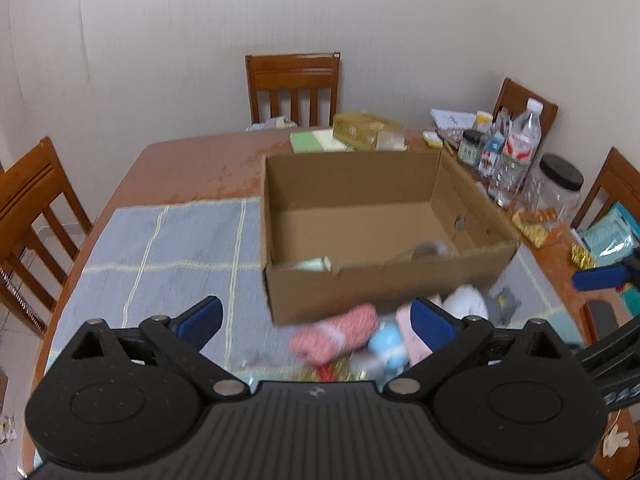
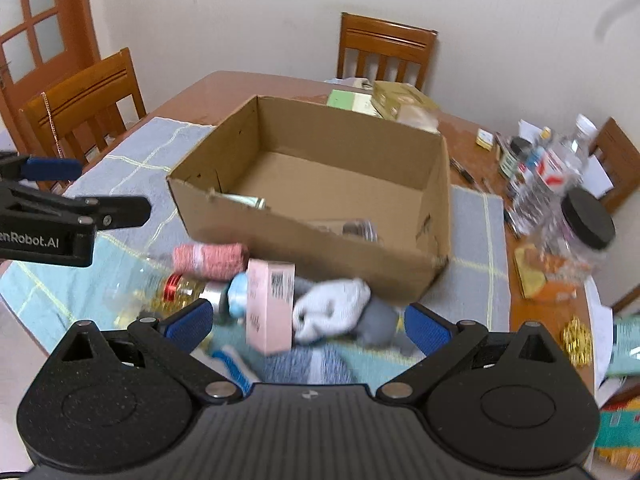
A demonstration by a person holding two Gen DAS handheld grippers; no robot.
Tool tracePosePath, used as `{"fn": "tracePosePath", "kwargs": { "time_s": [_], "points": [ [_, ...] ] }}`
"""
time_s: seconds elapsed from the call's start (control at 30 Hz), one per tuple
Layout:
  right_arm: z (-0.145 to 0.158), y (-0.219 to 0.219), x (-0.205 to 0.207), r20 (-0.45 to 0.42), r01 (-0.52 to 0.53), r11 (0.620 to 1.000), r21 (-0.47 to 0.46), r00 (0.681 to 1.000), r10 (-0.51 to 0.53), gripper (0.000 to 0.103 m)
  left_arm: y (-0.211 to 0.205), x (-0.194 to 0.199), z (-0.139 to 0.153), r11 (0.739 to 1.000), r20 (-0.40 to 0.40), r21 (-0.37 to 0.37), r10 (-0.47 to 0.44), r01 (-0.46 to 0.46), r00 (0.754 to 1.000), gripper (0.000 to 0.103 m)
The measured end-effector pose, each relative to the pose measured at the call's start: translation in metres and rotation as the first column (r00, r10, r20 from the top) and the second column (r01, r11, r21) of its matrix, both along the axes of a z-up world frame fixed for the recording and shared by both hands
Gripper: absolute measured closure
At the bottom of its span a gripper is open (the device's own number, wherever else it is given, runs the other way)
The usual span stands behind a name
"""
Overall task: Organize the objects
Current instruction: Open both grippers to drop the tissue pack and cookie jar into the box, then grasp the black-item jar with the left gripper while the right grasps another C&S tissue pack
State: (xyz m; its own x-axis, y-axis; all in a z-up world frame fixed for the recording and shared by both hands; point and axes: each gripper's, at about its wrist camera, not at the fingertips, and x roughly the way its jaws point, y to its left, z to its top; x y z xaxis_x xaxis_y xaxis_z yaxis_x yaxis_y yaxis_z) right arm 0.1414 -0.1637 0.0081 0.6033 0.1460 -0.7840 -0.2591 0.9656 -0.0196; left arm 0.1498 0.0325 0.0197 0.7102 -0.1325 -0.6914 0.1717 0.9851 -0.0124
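Both tools spread wide, nothing between the pads. Left gripper (image 1: 316, 318) above the blue-grey cloth (image 1: 160, 248), near-left of the cardboard box (image 1: 376, 292). Right gripper (image 2: 308, 326) over the loose pile just near of the box.

Box open-topped on the cloth, mid-table; a few small items blurred at its near wall, rest of the floor bare.

Pile, left to right in the right wrist view: clear bottle with red band (image 2: 176, 290) lying flat, pink-red knit roll (image 2: 210, 260) touching the box front, pink carton (image 2: 270, 306) tilted, white sock (image 2: 332, 310), grey cloth item (image 2: 378, 322). Blue brush (image 2: 234, 372) near of the pile, partly hidden by the right tool.

Far-right on the wooden table (image 1: 192, 168): water bottles (image 1: 518, 148) and black-lidded jar (image 1: 560, 188), well apart from the box.
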Motion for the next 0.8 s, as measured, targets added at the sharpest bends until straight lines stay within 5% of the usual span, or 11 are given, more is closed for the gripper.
{"fn": "tracePosePath", "kwargs": {
  "time_s": [0.8],
  "points": [
    [-0.087, -0.057, -0.055, -0.029, 0.083, 0.996, 0.021, 0.996, -0.082, 0.000, -0.005, -0.077, -0.092, 0.991, -0.080, -0.016, 0.133, -0.134, 0.988, 0.003]
  ]
}}
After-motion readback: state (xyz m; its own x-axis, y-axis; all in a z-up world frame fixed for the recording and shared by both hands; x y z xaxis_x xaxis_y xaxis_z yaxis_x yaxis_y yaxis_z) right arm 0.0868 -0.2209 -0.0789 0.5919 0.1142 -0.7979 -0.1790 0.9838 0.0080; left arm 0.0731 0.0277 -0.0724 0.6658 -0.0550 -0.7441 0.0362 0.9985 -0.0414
